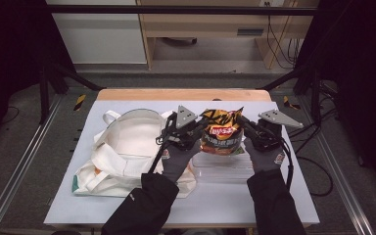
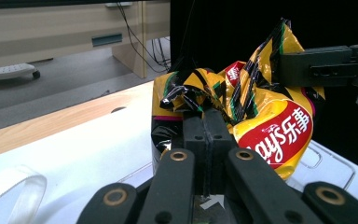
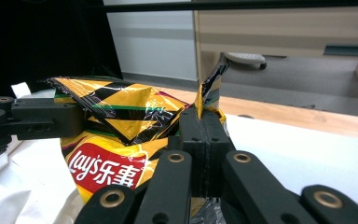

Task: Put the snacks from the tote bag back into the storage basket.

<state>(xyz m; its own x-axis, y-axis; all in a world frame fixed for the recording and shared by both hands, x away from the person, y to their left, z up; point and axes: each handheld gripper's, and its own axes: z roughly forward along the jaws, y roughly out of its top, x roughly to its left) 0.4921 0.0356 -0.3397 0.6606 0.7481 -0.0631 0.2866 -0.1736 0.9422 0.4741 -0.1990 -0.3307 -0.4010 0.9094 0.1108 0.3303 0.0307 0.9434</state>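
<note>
1. Two claws hold a yellow chip bag (image 1: 221,133) in the air above a clear plastic tray (image 1: 223,171) on the white-covered desk (image 1: 254,205), with a white tote bag (image 1: 127,147) lying open just to the left.
2. The left claw (image 2: 204,122) is clenched on the crumpled top corner of the chip bag (image 2: 261,121); the right claw (image 3: 204,122) pinches the opposite top edge of the chip bag (image 3: 116,140), jaws closed on the foil.
3. The likely step is moving the bag across to the tote. Doing it well means keeping both grips firm and level, moving the hands together so the foil neither tears nor slips, and clearing the tote's rim before lowering.
</note>
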